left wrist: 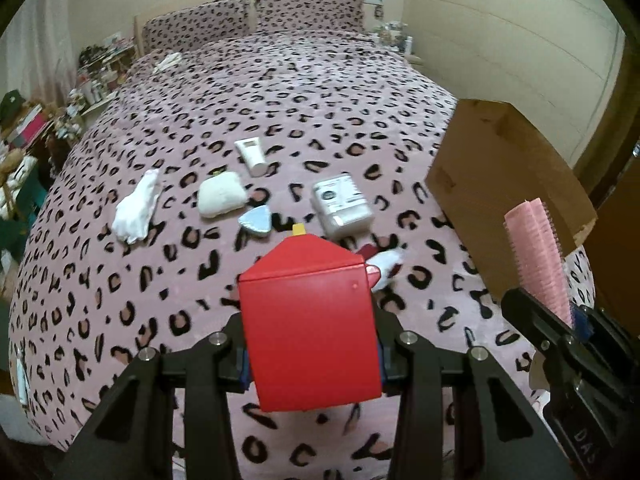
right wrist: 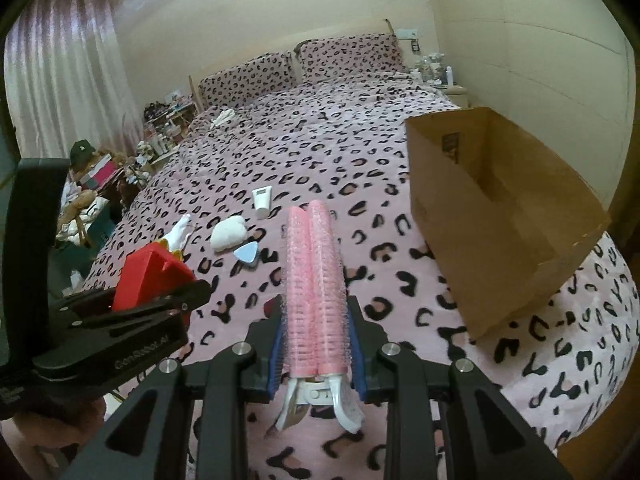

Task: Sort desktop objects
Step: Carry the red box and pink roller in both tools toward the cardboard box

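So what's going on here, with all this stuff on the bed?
A person is sorting small items off a leopard-print bed using two hand-held grippers. The left hand-held gripper is clamped on a red box, and the right hand-held gripper is clamped on a pink hair-roller clip. Both are held above the bed, near an open cardboard box. A white tube, a white pouch, a cloth and a plastic packet lie on the cover.

Wide bed [left wrist: 280,92] under pink leopard-print blanket. Lying on it: white tube [left wrist: 251,156], white pouch [left wrist: 220,199], white sock [left wrist: 136,207], blue triangular sponge [left wrist: 255,221], clear plastic box [left wrist: 342,204], open cardboard box [right wrist: 496,216] at right edge.
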`<state>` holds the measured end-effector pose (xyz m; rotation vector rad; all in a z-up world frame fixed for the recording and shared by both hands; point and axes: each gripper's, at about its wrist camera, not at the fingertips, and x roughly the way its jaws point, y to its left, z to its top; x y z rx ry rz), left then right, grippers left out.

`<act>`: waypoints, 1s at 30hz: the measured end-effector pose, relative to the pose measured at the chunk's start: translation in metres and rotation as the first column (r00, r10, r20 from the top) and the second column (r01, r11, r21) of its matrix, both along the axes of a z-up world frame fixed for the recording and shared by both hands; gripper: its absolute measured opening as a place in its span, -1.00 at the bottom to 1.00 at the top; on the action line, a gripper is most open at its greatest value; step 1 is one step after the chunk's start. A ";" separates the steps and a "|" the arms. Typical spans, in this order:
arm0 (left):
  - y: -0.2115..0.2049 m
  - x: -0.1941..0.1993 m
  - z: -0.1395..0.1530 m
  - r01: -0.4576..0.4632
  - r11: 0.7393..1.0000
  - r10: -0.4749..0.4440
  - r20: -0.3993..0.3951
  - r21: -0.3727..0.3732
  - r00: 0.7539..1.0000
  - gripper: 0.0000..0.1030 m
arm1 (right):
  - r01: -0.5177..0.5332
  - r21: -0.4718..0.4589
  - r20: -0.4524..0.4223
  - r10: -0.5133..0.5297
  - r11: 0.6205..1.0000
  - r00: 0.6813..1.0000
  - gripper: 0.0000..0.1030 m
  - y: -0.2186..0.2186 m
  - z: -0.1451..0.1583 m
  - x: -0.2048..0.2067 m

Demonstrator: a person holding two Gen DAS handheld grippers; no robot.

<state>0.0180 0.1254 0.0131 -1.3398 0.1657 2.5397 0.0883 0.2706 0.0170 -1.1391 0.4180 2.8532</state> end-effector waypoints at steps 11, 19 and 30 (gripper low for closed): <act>0.044 0.006 0.008 0.096 0.995 -0.096 -0.014 -0.003 0.995 -0.17 | 0.070 0.019 -0.016 -0.069 0.997 0.997 -0.48 0.027 0.014 0.014; 0.066 0.009 0.010 0.144 0.990 -0.144 -0.018 -0.013 0.989 -0.17 | 0.111 0.023 -0.027 -0.110 0.994 0.994 -0.48 0.045 0.020 0.024; 0.092 0.008 0.009 0.187 0.982 -0.187 -0.014 -0.024 0.982 -0.17 | 0.144 0.016 -0.014 -0.143 0.990 0.990 -0.47 0.065 0.017 0.031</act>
